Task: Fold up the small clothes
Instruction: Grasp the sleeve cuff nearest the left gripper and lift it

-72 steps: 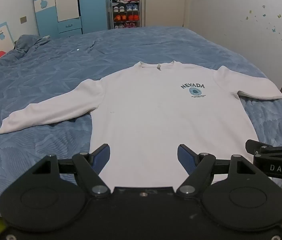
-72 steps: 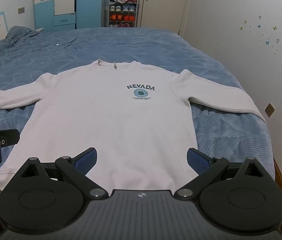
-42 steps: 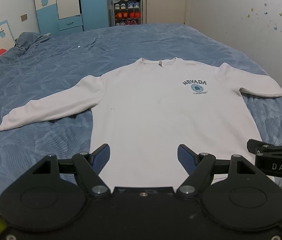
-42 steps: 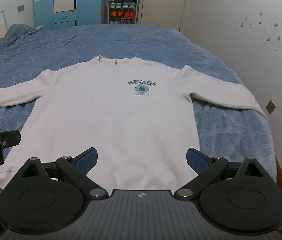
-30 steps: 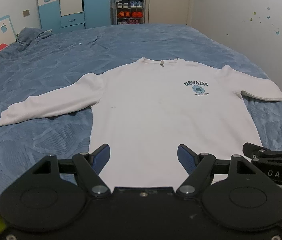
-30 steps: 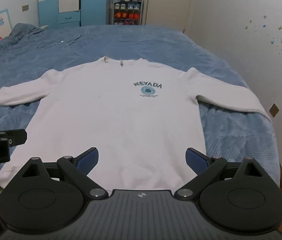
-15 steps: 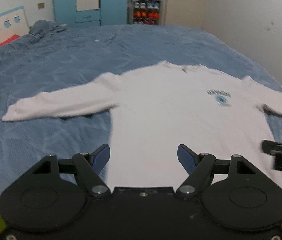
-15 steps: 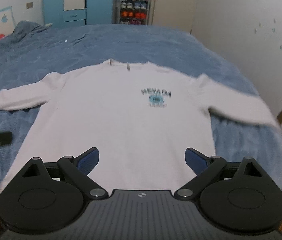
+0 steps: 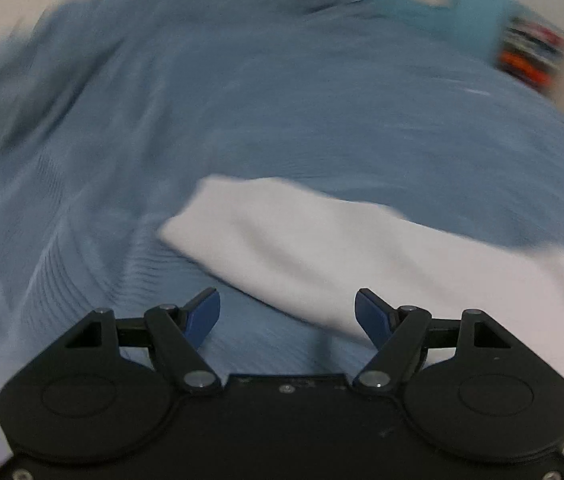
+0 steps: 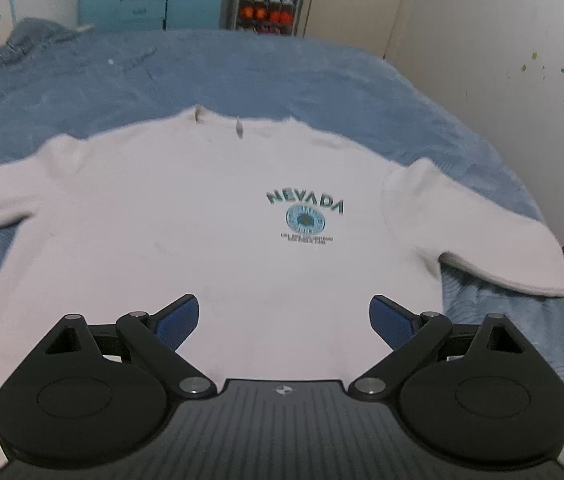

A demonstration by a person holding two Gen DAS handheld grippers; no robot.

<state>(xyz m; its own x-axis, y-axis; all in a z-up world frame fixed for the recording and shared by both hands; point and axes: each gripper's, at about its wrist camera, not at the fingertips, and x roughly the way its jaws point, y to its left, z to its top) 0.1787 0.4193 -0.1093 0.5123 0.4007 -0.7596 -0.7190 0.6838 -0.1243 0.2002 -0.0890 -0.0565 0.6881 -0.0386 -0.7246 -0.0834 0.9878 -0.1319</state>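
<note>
Right wrist view: a white long-sleeved sweatshirt lies flat, front up, on the blue bed, sleeves spread, "NEVADA" printed over a round blue emblem. Above its hem the right gripper hangs with jaws wide apart, empty. Left wrist view, blurred: the left gripper, also spread and empty, faces one sleeve's cuff.
</note>
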